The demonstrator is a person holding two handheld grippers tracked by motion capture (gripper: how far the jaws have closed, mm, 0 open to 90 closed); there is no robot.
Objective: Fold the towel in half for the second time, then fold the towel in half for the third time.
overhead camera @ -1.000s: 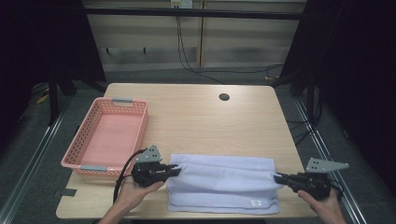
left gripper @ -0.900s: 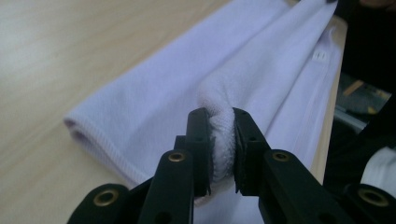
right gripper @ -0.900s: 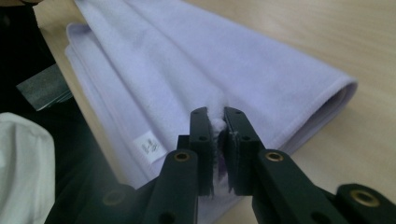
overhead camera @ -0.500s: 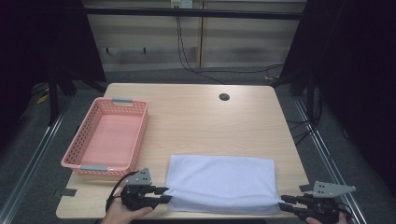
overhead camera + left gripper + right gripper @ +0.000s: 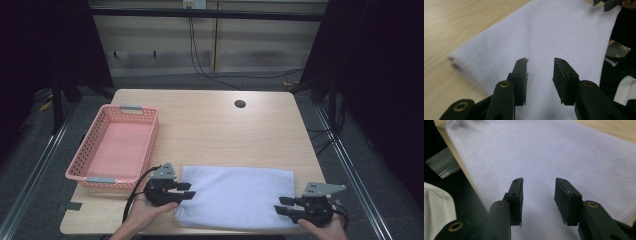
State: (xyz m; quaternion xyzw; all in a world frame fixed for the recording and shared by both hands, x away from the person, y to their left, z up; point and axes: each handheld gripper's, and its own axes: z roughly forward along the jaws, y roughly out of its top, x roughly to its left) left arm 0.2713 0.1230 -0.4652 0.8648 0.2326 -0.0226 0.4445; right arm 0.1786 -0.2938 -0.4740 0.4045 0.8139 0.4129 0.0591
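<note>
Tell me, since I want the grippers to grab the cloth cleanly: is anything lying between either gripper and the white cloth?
Nothing visible does. The left gripper sits at the left edge of the white cloth and the right gripper at its near right corner, both with jaws apart and nothing between them. The pink basket stands off to the left.

White folded towel (image 5: 235,197), flat, near table edge

A recording lab: black curtains (image 5: 380,75) (cables (image 5: 200,55) dangling) enclose the table (image 5: 220,125).
</note>
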